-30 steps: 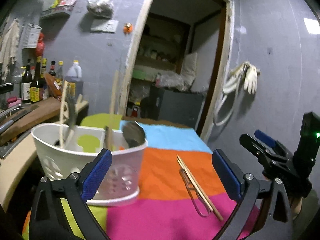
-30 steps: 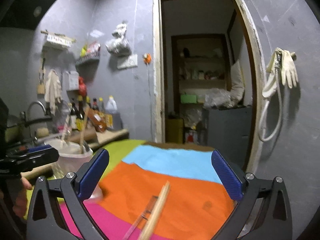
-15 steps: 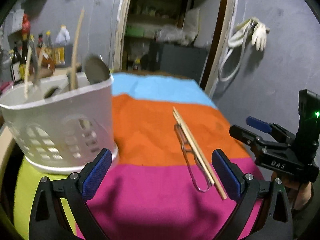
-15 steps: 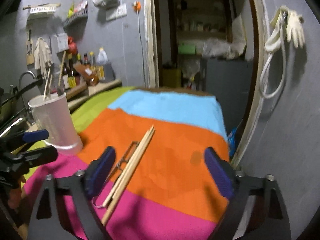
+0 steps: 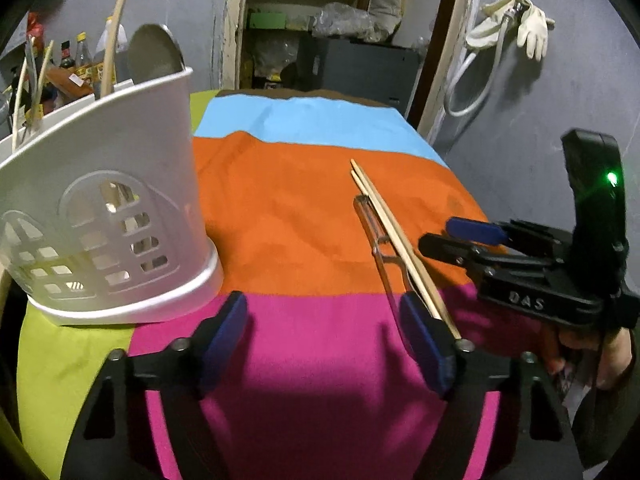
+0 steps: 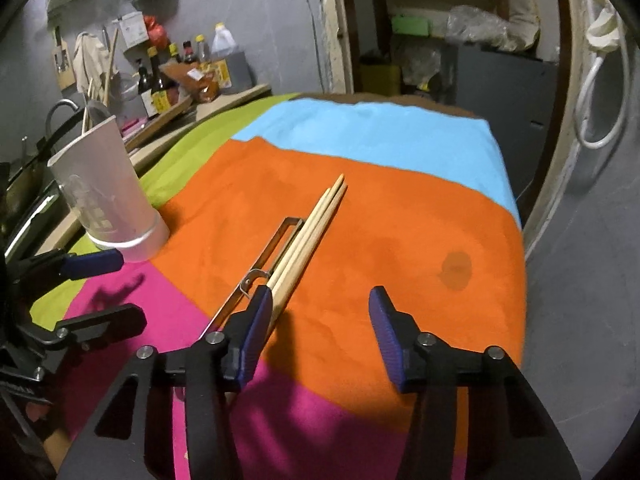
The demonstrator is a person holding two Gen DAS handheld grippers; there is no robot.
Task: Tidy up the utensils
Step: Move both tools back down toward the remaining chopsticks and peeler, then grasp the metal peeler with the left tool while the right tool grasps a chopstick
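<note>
A pair of wooden chopsticks [image 5: 394, 229] lies on the striped cloth beside a metal peeler [image 5: 378, 244]; both also show in the right wrist view, chopsticks [image 6: 316, 226] and peeler [image 6: 268, 258]. A white utensil holder [image 5: 100, 216] with a ladle and sticks in it stands at the left, also in the right wrist view [image 6: 106, 204]. My left gripper [image 5: 324, 340] is open and empty, low over the pink stripe. My right gripper [image 6: 320, 328] is open and empty, its left finger by the chopsticks' near end.
The cloth covers a small table [image 6: 400, 136] whose right edge drops off by a grey wall and doorway. A counter with bottles [image 6: 192, 76] and a sink lies left. Gloves and a hose [image 5: 516, 28] hang on the wall.
Both grippers have dropped lower and moved closer to the chopsticks and peeler. The holder now sits at the far left of the left wrist view.
</note>
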